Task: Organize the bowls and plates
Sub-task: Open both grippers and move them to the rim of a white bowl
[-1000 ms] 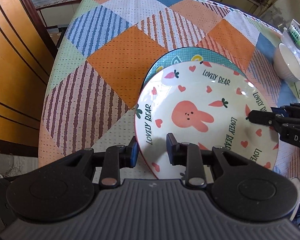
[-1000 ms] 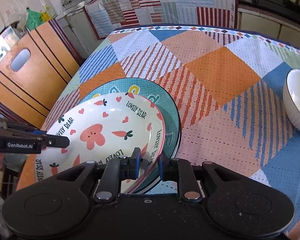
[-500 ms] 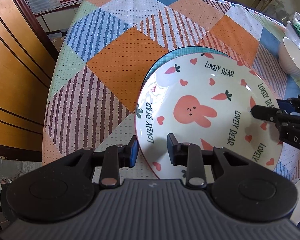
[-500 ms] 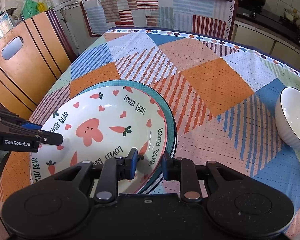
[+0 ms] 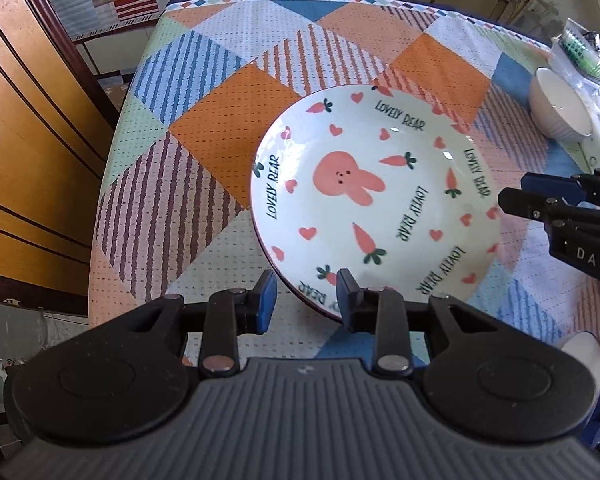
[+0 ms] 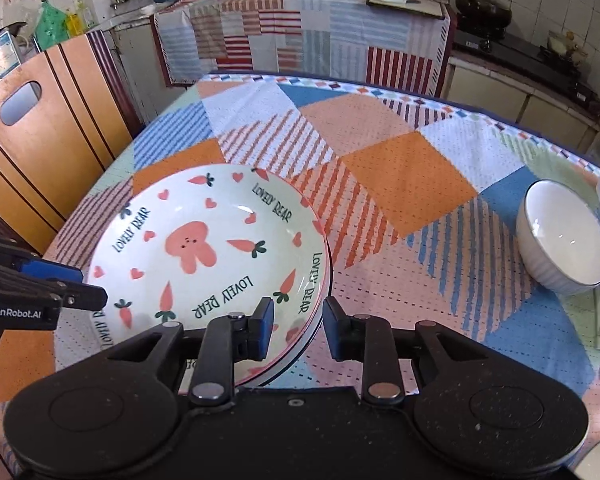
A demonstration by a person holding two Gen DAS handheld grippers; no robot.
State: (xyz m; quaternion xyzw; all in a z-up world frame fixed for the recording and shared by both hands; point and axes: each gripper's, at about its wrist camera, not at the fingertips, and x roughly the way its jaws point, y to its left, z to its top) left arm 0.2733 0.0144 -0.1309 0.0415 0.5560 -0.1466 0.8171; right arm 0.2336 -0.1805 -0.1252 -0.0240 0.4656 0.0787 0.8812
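Note:
A white rabbit plate marked "LOVELY BEAR" lies on the patchwork tablecloth, stacked over a teal plate whose dark rim only just shows under it. My left gripper is open, its jaws either side of the plate's near rim. My right gripper is open at the opposite rim, one finger over the plate, one outside. Each gripper shows in the other's view, the right and the left.
A white ribbed bowl stands at the table's right side, also in the left wrist view, with plastic packaging beside it. A wooden chair back stands at the table's left edge. A kitchen counter runs behind.
The rabbit plate has come down flat onto the teal plate, which is now almost fully covered. Both grippers have opened wider and drawn back from the rim.

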